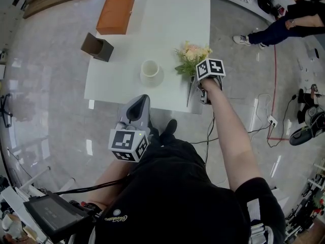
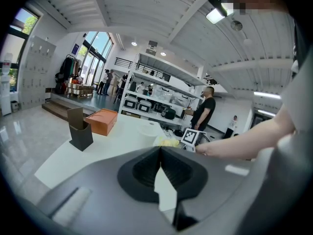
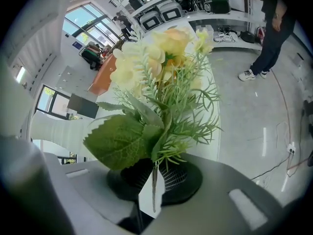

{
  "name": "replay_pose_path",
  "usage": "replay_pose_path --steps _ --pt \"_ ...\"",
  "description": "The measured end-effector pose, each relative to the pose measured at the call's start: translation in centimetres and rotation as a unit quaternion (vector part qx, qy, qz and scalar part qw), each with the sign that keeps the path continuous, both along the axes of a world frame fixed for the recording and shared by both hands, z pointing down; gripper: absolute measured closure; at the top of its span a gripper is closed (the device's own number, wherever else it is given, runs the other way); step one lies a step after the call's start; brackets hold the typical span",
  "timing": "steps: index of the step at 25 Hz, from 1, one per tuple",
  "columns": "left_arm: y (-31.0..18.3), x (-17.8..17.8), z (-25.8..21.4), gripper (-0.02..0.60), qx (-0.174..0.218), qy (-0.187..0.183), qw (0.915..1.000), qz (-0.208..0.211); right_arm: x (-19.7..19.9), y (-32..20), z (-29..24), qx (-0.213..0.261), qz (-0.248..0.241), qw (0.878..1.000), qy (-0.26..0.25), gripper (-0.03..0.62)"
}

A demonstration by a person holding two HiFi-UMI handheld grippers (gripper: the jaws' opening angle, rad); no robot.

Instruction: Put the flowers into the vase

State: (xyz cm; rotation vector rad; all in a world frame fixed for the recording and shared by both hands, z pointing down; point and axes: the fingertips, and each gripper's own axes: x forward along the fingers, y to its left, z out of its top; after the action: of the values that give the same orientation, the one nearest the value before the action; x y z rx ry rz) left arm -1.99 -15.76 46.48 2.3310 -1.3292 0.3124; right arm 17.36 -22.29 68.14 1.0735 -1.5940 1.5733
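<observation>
The right tongs (image 3: pixel 153 177) are clamped on the stems of the flowers (image 3: pixel 156 77), low down so the blooms are not squashed. The flowers are over the desk (image 1: pixel 167 19) edge, near the vase (image 1: pixel 150 71). The left tongs (image 2: pixel 160 155) are together and empty.

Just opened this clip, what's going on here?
A person works at a white table with two handheld grippers. The right gripper has its fingers closed on the stem of a bunch of artificial flowers, held to the right of the white vase and not yet in it. The left gripper is shut, empty, and held back near the person's body.
</observation>
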Motion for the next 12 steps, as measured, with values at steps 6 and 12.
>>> replay_pose_path --steps 6,12 --pt "-0.2 0.1 -0.1 0.574 0.006 0.001 1.0 0.004 -0.3 -0.2 -1.4 0.04 0.013 0.999 -0.011 0.556" --pt "-0.6 0.4 -0.7 0.574 0.018 -0.002 0.9998 0.01 -0.2 -1.8 -5.8 0.143 0.034 0.989 -0.014 0.556"
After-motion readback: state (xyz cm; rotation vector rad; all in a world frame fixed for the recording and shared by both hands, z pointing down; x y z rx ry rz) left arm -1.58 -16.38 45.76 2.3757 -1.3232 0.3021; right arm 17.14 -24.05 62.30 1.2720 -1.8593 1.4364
